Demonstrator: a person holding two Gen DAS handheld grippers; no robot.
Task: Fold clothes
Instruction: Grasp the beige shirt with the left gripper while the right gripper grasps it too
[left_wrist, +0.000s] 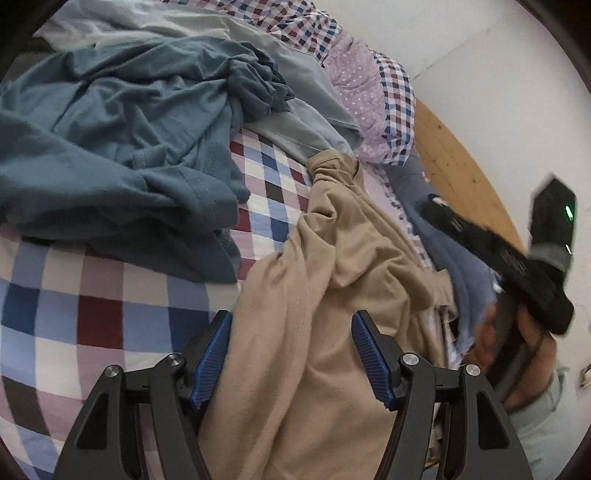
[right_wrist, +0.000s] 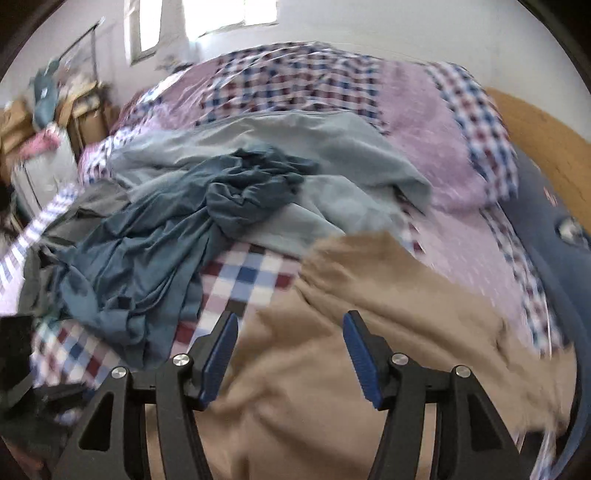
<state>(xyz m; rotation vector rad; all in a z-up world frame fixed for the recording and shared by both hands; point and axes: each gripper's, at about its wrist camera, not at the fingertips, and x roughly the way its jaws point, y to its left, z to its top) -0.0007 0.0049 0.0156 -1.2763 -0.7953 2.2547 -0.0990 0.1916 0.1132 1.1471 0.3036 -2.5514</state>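
A tan garment (left_wrist: 325, 302) lies crumpled on the checked bedspread (left_wrist: 96, 306), running from the middle of the left wrist view to its bottom edge. My left gripper (left_wrist: 291, 358) is open, its blue pads either side of the tan cloth and just above it. In the right wrist view the tan garment (right_wrist: 362, 350) fills the lower half, blurred. My right gripper (right_wrist: 290, 354) hangs open over it with nothing between its pads. The right gripper's black body (left_wrist: 509, 258) and the hand holding it (left_wrist: 517, 362) show at the right edge of the left wrist view.
A dark teal garment (left_wrist: 110, 147) is heaped on the left, a pale grey-blue one (right_wrist: 332, 155) behind it. A lilac dotted and checked quilt (right_wrist: 417, 122) is bunched at the far side. A blue cloth (left_wrist: 454, 258) and a wooden headboard (left_wrist: 461, 166) lie right.
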